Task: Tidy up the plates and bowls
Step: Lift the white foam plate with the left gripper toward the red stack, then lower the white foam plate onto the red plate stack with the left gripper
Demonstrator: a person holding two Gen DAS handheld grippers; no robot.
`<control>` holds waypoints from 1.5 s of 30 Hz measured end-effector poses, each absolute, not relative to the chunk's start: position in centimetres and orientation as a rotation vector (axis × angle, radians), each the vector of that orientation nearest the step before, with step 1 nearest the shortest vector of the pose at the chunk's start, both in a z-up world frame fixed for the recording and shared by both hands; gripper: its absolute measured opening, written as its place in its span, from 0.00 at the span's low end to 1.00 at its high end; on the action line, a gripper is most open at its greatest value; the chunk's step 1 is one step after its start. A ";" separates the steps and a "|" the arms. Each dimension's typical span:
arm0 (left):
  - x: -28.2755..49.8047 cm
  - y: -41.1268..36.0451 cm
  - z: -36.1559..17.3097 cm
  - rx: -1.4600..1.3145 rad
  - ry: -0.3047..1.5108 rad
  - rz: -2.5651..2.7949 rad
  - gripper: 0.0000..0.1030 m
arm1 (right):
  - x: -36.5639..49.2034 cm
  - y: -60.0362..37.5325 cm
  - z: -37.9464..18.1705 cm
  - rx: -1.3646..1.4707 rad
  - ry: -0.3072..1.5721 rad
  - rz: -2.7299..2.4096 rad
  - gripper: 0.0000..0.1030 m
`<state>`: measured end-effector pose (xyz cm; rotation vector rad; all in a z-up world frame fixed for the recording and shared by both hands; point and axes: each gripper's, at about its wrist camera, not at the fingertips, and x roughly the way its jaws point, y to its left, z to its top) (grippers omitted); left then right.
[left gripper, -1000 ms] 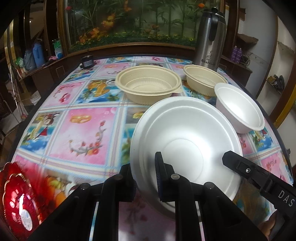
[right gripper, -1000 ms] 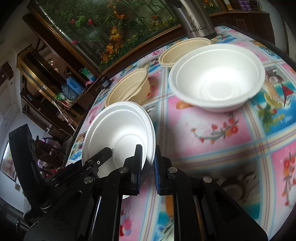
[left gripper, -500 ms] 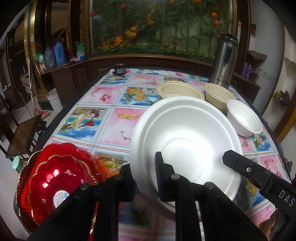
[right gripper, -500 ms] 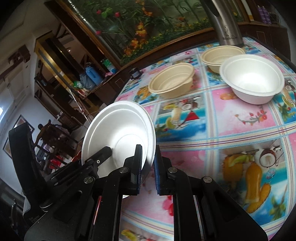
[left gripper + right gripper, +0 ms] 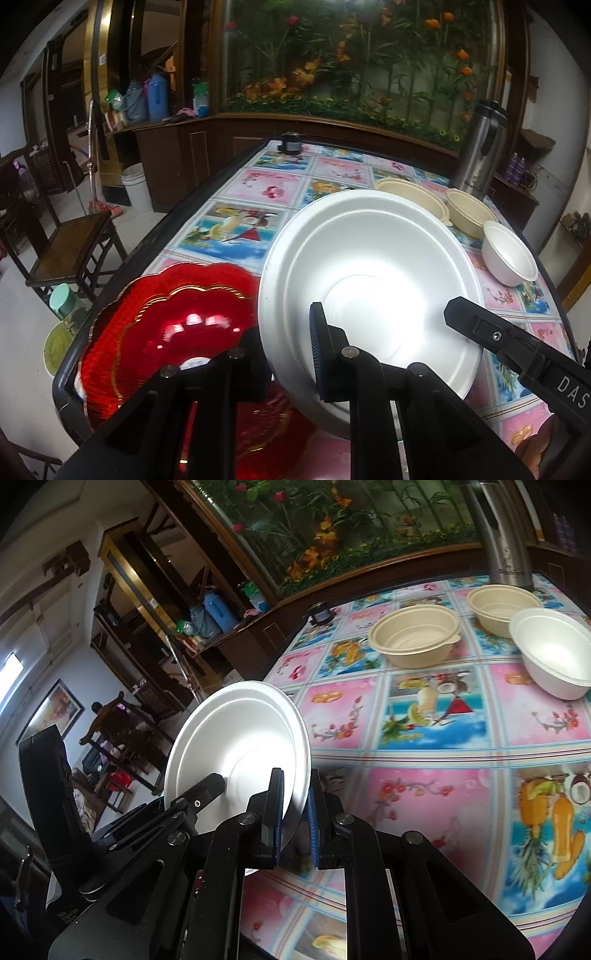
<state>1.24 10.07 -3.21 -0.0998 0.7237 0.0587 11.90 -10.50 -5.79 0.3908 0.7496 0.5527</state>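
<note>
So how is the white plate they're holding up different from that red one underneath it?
The white foam plate is plain, matte and round-rimmed; the red plate is glossy, with a scalloped, gold-trimmed edge. The white plate is held tilted in the air, pinched by the left gripper and right gripper, while the red plate lies flat at the table's near corner. Both are shallow, with a flat round centre.

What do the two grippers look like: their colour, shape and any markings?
The left gripper and the right gripper are black, angular linkages with silver round bolts. The finger pads are blue and ribbed. One arm carries white letters "DAS". No cables or sleeves show.
</note>
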 end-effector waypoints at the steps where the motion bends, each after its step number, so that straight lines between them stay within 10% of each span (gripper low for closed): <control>1: 1.1 10.5 -3.2 -0.103 0.723 0.067 0.16 | 11.9 -10.0 -5.8 0.386 0.752 0.563 0.11; 45: -0.2 19.1 -7.6 -0.182 0.892 0.208 0.17 | 13.4 0.0 -10.8 0.300 0.929 0.722 0.12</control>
